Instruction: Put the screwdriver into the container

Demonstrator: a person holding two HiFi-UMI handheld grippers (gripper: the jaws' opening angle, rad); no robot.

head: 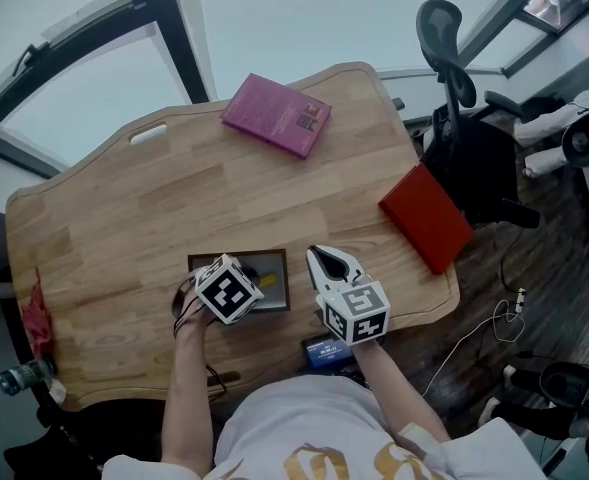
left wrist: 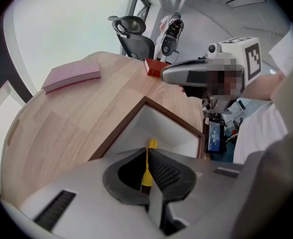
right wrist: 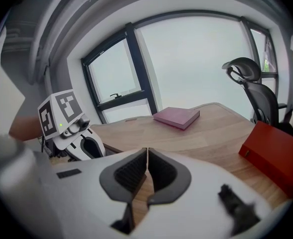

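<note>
Pinching the yellow screwdriver (left wrist: 150, 144) between the pressed-in jaws of the left gripper (left wrist: 147, 157), right above the open white inside of the brown-rimmed container (left wrist: 118, 129); impossible to tell whether touching its floor. Set near the front edge of the wooden table (head: 124, 218), with little wood between the container's near rim and that edge. Just beside it on the right, the right gripper (right wrist: 147, 164), jaws pressed together on nothing, hovering over bare wood close to the same front edge. Close quarters only between the two grippers, near each other but apart. Plenty of bare tabletop to the left of the container and behind it. Well apart at the far edge, a pink book (head: 277, 114) lying flat; at the right edge, a red box (head: 425, 217) hanging partly over the rim. Beyond the table's far right corner, a black office chair (head: 454, 38).
</note>
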